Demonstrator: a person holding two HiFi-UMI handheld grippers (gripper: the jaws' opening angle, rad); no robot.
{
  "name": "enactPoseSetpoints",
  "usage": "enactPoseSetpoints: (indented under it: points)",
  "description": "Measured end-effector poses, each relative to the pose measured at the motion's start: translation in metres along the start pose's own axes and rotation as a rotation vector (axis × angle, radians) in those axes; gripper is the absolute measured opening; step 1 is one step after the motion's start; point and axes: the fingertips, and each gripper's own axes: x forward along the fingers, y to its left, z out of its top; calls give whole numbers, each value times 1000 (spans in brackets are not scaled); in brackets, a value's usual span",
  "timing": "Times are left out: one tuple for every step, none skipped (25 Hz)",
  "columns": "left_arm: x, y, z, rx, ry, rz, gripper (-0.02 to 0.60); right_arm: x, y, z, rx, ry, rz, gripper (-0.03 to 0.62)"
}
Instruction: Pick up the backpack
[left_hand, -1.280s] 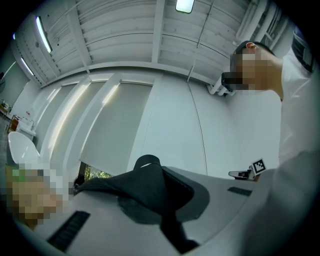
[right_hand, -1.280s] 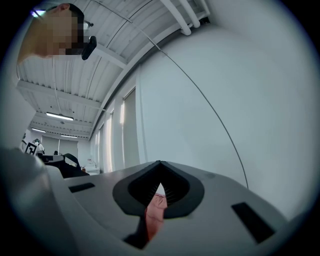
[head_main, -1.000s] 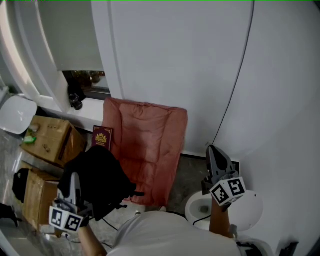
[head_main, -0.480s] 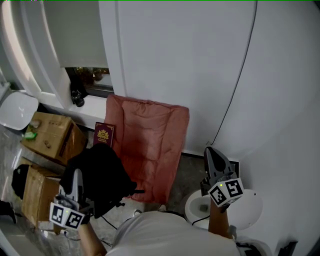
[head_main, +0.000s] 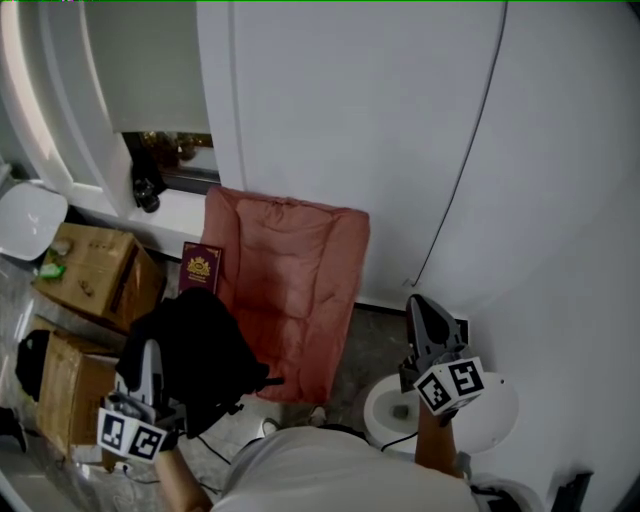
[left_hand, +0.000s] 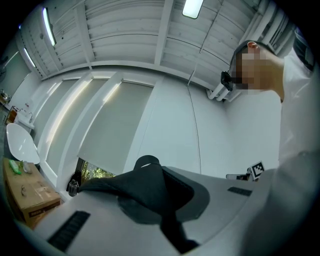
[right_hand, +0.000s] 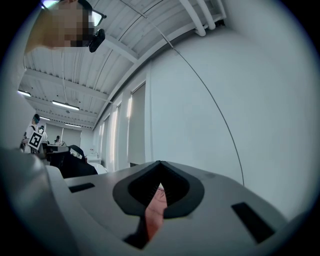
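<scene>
Since the earlier frame the right tongs (head_main: 420, 304) have slid a little to the left. The left tongs (head_main: 152, 352) and the backpack (head_main: 205, 352) keep their place at the near left.

In the head view the black backpack bunches just right of the left tongs and touches them. It is in front of a pink cushion (head_main: 292, 285) that leans upright on the white wall (head_main: 360, 120). A maroon booklet (head_main: 200, 270) with a gold emblem stands just left of the cushion. Two cardboard boxes (head_main: 95, 275) sit further left, one far and one near. The right tongs point toward the wall, well apart from the backpack. A white round object (head_main: 480, 415) lies on the floor below them. A thin dark cable (head_main: 470, 160) runs down the wall.

In the left gripper view the jaws are pressed together on a black fabric strap of the backpack. The strap loops over the tips and trails off to the left. One cardboard box shows at the far left, and the marker cube of the right tongs shows at the right edge.

In the right gripper view the jaws meet at their tips with nothing between them. A sliver of the pink cushion shows through the slit behind the tips. At the left of this view are the left tongs' marker cube and the dark backpack beside it.
</scene>
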Motion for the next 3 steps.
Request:
enactPoseSetpoints:
  points:
    - [-3,0,1,1,-2,4,20,-2,0,2,-2,1,-5,21]
    - [-5,1,1,3,-4,8,20,-4,1,3,-4,2,-9,21]
    - [-8,1,2,5,-6,12,20,-5,1,5,-6,4,-14,21]
